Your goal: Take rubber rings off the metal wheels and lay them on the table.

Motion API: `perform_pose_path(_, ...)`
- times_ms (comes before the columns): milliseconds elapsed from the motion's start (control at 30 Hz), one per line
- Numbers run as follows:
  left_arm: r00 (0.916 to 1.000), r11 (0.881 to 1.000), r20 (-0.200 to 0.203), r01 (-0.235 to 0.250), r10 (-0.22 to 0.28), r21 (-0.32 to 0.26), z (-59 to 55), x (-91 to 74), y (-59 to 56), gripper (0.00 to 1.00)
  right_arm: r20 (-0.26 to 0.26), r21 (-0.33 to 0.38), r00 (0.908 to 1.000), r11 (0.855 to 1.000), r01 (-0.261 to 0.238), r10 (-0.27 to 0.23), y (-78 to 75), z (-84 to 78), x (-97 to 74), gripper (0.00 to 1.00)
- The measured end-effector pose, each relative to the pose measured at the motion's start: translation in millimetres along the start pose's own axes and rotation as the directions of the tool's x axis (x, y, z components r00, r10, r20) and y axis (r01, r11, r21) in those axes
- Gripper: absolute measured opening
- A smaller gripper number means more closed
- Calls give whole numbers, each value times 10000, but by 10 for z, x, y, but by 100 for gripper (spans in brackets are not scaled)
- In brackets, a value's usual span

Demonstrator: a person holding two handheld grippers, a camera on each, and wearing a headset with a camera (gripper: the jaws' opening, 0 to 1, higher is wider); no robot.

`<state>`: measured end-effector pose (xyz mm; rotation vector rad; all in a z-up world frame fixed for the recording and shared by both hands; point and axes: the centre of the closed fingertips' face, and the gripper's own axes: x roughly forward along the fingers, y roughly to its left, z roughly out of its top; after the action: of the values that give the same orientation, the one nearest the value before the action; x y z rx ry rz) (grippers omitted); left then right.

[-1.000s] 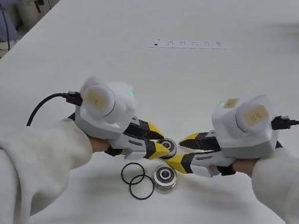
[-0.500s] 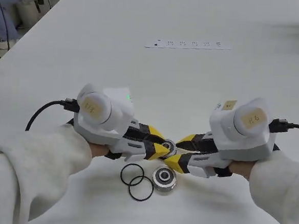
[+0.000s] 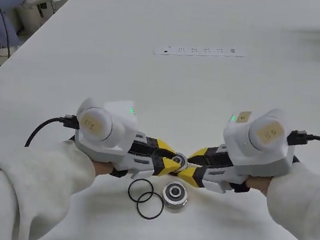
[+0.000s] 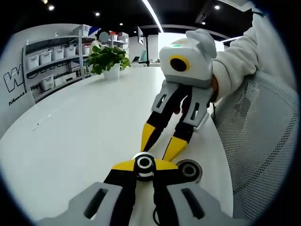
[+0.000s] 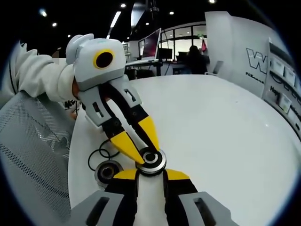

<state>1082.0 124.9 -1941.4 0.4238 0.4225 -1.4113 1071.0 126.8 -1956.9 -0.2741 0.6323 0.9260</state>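
**A:** Head view: left tool (image 3: 173, 160) and right tool (image 3: 186, 167) are nose to nose at the near side of the tabletop (image 3: 124, 84), with a wheel (image 3: 179, 161) between them.

**B:** The left gripper view is clearer: its jaws are clamped on that wheel. The right tool's jaws stand narrow, tips at the rim. Pinching or just touching, I cannot tell.

**A:** Just below, a second wheel (image 3: 175, 192) lies flat, with two rubber rings (image 3: 152, 194) overlapping beside it.

**B:** The head view adds a power strip (image 3: 199, 50) far up the tabletop. The left gripper view offers a potted plant (image 4: 109, 59) and shelves (image 4: 51, 61).
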Motion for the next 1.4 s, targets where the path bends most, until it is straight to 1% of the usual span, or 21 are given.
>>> perform_pose_path(200, 10000, 10000, 7, -1, 1, -27, 3, -4, 1, 7, -95, -112, 9999, 9999, -58, 57, -5, -6, -8, 16)
perform_pose_path(267, 10000, 10000, 1, -1, 1, -44, 3, -6, 1, 7, -139, -43, 9999, 10000, -62, 62, -6, -6, -10, 15)
perform_pose_path(700, 10000, 10000, -35, -42, 42, -32, 6, -13, 0, 7, -249, -489, 9997, 9988, -36, 24, -2, -9, -11, 15)
perform_pose_path(800, 10000, 10000, -37, -51, 51, -35, 5, -15, 0, 7, -187, -402, 9998, 9992, 7, -15, -4, -10, -5, 16)
perform_pose_path(867, 10000, 10000, -38, -57, 57, -42, 5, -16, 1, 7, -105, 68, 9998, 9999, 139, -139, -33, -11, 0, 18)
perform_pose_path(900, 10000, 10000, -36, -60, 60, -43, 5, -16, 1, 7, 215, 477, 9997, 9988, 122, -132, -31, 32, 13, 22)
perform_pose_path(933, 10000, 10000, -21, -44, 44, -37, 7, -14, -5, 7, 276, 591, 9996, 9982, 89, -105, -28, 44, 17, 25)
perform_pose_path(967, 10000, 10000, -13, -22, 22, -10, 9, -11, -11, 7, 178, 482, 9998, 9988, 125, -134, -32, 35, 16, 26)
perform_pose_path(1033, 10000, 10000, -3, -5, 5, 53, 14, -4, -21, 7, -35, -138, 9999, 9998, 150, -150, -4, 17, 36, 25)
perform_pose_path(1067, 10000, 10000, 0, -4, 4, 49, 16, -3, -30, 7, -108, -243, 9999, 9997, 32, -35, 33, 6, 51, 23)
perform_pose_path(1133, 10000, 10000, 6, 7, -7, 65, 16, -5, -35, 7, -67, -186, 9999, 9998, 115, -116, -4, 24, 29, 22)
perform_pose_path(1167, 10000, 10000, 8, 9, -9, 67, 17, -4, -35, 7, -85, -44, 10000, 10000, 48, -49, -1, 21, 20, 22)
perform_pose_path(1267, 10000, 10000, 11, 13, -13, 82, 18, -4, -37, 7, -87, -133, 10000, 9999, 24, -26, 3, 10, 12, 21)
perform_pose_path(1400, 10000, 10000, 24, 21, -21, 82, 19, -4, -37, 7, -155, -29, 9999, 10000, -71, 70, 2, -6, -11, 19)
